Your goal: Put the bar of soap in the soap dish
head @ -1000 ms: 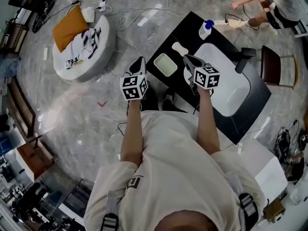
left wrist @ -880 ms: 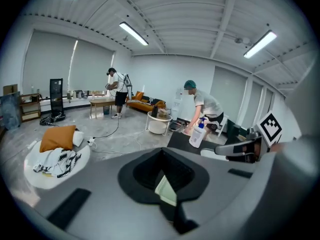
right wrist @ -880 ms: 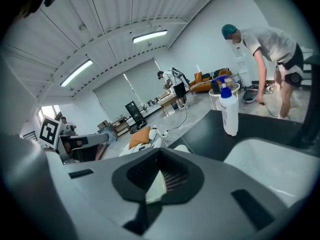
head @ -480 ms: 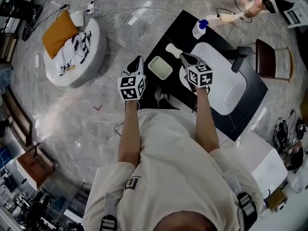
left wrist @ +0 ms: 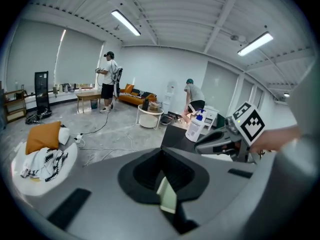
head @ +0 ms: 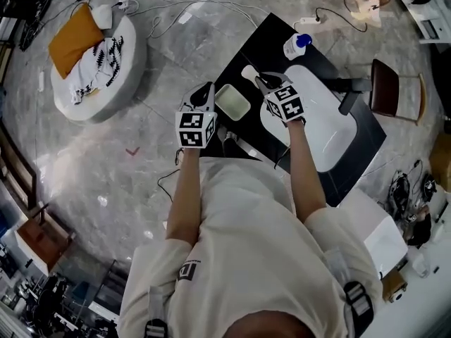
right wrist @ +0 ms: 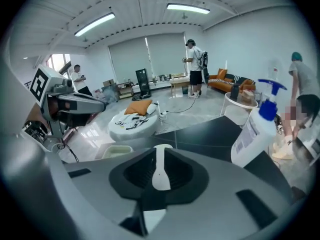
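Observation:
The white bar of soap (head: 248, 72) lies on the black counter (head: 275, 30), just past the pale green soap dish (head: 232, 101). My right gripper (head: 259, 82) points down at the soap's near end. Its jaws are opening, and in the right gripper view the soap (right wrist: 160, 159) shows in the narrow slit between them, untouched. My left gripper (head: 205, 91) hovers at the dish's left edge. It has a narrow gap between its jaws, through which the dish (left wrist: 167, 196) shows. Nothing is held.
A white pump bottle (head: 296, 46) stands behind the soap beside the white basin (head: 320, 122) with its black tap (head: 352, 90). A chair (head: 394, 90) stands to the right, and a round white table with an orange cushion (head: 84, 55) to the left. Cables lie on the floor.
Both grippers have moved forward and down toward the counter. The right one has rolled and come close to the soap; the left one has come up to the dish.

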A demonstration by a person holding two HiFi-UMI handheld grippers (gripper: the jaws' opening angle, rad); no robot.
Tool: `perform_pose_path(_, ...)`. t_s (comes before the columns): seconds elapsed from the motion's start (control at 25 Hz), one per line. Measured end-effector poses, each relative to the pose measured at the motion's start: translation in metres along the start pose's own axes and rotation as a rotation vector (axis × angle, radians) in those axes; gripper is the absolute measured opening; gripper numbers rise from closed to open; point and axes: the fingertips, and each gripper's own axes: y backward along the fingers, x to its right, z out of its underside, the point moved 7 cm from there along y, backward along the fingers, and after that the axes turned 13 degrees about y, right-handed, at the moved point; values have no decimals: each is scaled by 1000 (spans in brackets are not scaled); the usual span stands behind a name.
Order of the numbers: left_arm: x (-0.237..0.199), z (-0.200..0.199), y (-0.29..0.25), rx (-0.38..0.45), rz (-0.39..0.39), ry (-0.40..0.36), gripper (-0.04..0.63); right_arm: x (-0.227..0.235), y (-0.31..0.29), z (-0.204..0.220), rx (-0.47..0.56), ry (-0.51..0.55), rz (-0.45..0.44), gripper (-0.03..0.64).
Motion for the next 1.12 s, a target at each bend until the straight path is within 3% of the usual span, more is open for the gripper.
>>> perform_pose_path(0.32, 2, 13, -12, -59, 28, -3, 5, 2, -23, 2, -68, 86, -73, 100)
perform_pose_path(0.56, -6, 9, -8, -51, 15, -7, 5, 0, -36, 11, -74, 75, -132, 252)
perform_pose_path(0.88, -16, 11, 2, -62, -6, -5, 5, -2, -52, 22, -150, 132, -151, 270)
perform_pose_path(1.12, -18, 12, 3, -56, -12, 5, 5, -3, -56, 29, -136, 164, -81, 267)
